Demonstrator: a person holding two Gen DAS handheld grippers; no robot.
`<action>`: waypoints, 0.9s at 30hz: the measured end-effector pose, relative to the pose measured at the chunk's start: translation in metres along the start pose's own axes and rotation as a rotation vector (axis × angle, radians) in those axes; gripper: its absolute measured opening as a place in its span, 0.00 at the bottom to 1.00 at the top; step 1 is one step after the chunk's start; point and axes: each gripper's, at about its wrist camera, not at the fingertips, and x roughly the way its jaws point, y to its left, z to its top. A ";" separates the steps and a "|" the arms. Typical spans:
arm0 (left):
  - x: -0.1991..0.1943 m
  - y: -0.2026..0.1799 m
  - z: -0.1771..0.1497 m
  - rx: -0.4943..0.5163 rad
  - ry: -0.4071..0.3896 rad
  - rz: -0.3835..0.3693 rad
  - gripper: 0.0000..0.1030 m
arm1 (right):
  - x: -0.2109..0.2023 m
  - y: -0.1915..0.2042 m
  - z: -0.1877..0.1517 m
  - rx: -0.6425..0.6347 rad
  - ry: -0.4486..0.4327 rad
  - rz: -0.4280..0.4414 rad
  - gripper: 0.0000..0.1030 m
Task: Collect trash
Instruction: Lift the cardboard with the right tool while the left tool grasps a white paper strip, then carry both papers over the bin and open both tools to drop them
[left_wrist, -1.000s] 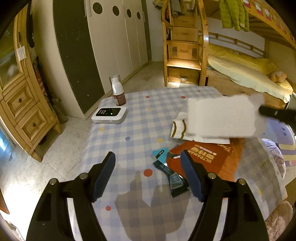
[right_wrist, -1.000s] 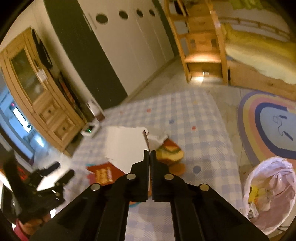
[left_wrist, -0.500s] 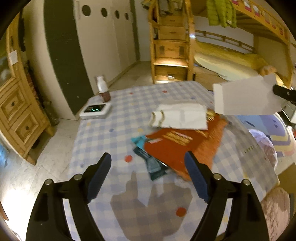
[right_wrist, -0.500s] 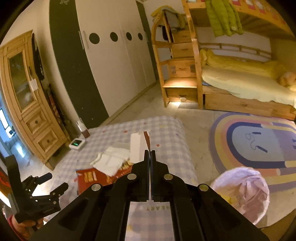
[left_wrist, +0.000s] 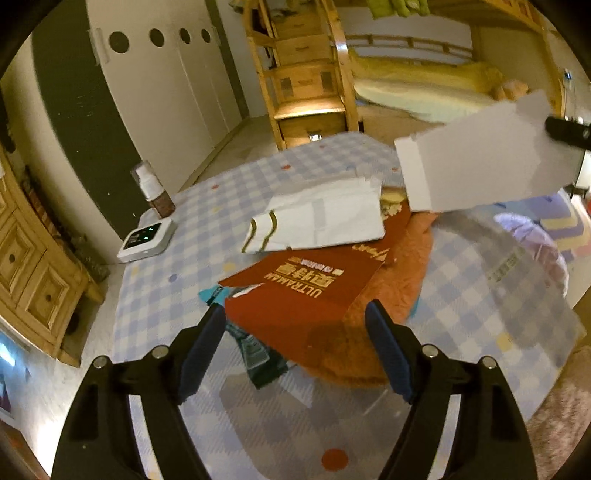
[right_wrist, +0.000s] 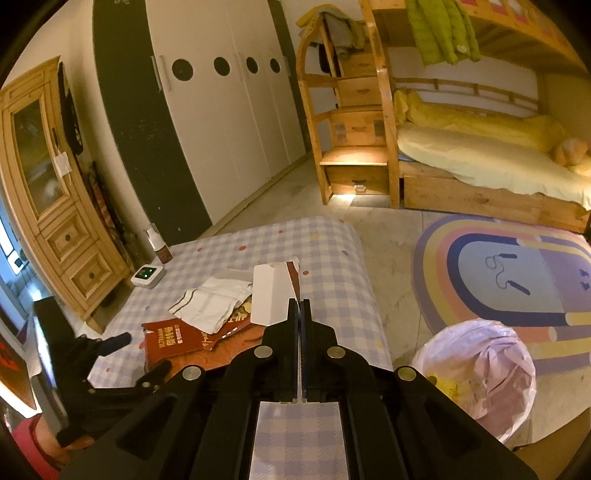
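Observation:
My right gripper (right_wrist: 299, 314) is shut on a flat white cardboard piece (right_wrist: 271, 293), held in the air above the table; it also shows in the left wrist view (left_wrist: 480, 155). My left gripper (left_wrist: 295, 332) is open and empty, low over a red ULTRAMAN wrapper (left_wrist: 303, 291). On the checked tablecloth (left_wrist: 184, 280) lie a white folded paper bag (left_wrist: 321, 218), an orange cloth (left_wrist: 399, 273) and a teal wrapper (left_wrist: 258, 354). A trash bin with a pink liner (right_wrist: 476, 369) stands on the floor right of the table.
A white device with green lights (left_wrist: 147, 240) and a small bottle (left_wrist: 153, 190) stand at the table's far left corner. A wooden cabinet (right_wrist: 55, 206) is on the left, a bunk bed (right_wrist: 480, 158) and a rainbow rug (right_wrist: 517, 266) on the right.
The right gripper has lifted the white cardboard piece off the pile and carried it right, toward the bin side. The left gripper has moved closer over the red wrapper.

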 end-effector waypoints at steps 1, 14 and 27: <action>0.003 0.001 0.000 -0.002 0.005 -0.006 0.74 | 0.000 -0.001 -0.001 0.000 0.002 -0.001 0.00; -0.015 0.015 0.009 -0.031 -0.030 -0.082 0.15 | -0.004 0.002 0.000 -0.013 -0.016 -0.016 0.00; -0.091 0.031 0.026 -0.106 -0.130 -0.178 0.00 | -0.045 0.000 0.005 -0.037 -0.103 -0.116 0.00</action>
